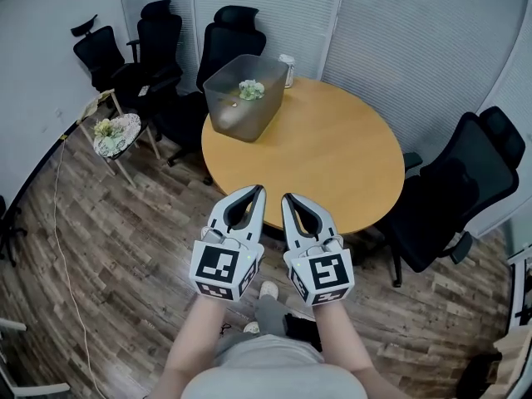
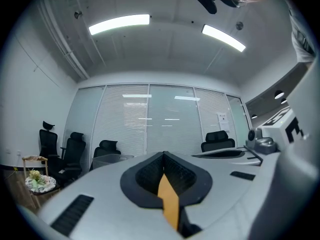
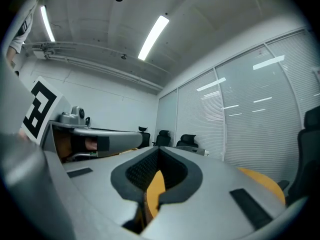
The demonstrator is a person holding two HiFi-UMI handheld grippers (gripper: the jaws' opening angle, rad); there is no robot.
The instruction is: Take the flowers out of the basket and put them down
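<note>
Head view. Both grippers are held side by side, low in front of the person's body and over the wood floor (image 1: 125, 248), short of the near edge of the round counter (image 1: 332, 156). The left gripper (image 1: 257, 191) and right gripper (image 1: 287, 198) point level toward the counter, marker cubes facing the camera. Forearms run parallel, elbows in. Each pair of fingers (image 1: 223, 214) is pressed tip to tip, holding nothing. The flowers (image 1: 251, 90), a pale green-white cluster, lie inside the translucent basket (image 1: 237, 121) on the counter's far side, well apart from both grippers.

Judgement: this is the approach, with nothing grasped yet. To do it well, open one gripper wide before crossing the basket rim, come down from above, close gently on the cluster, lift clear of the wall, then set it on bare counter.

Left gripper view. The left gripper (image 2: 163, 155) has its fingers (image 2: 100, 184) shut together, with nothing between them. The basket (image 2: 107, 160) shows far off, left of the tips.

Right gripper view. The right gripper (image 3: 159, 150) likewise has its fingers (image 3: 225, 184) closed and empty. The counter (image 3: 265, 181) edge shows at lower right.
</note>
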